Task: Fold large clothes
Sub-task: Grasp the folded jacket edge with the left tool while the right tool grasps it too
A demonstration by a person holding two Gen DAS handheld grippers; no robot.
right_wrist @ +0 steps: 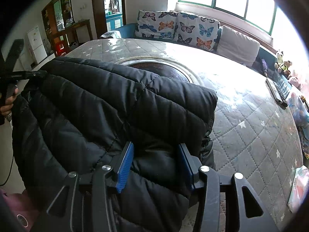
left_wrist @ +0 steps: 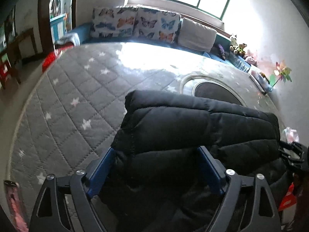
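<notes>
A black quilted puffer jacket (left_wrist: 193,127) lies folded in a thick bundle on the near side of the round table, hanging over its edge toward me. My left gripper (left_wrist: 156,149) straddles the jacket's left part with its blue pads spread wide and the padding bulging between them, not squeezed. My right gripper (right_wrist: 155,146) has its blue pads pressed into a bunched fold of the jacket (right_wrist: 115,100) near its right end. At the left edge of the right wrist view a hand (right_wrist: 7,104) holds the other gripper at the jacket's far corner.
The table (left_wrist: 77,89) wears a grey quilted cloth with white stars under clear plastic, with a dark round inset (right_wrist: 164,67) in the middle. Remote controls (right_wrist: 276,90) and packets (right_wrist: 298,187) lie along its right rim. A sofa with butterfly cushions (left_wrist: 135,25) and soft toys (left_wrist: 237,46) stands behind.
</notes>
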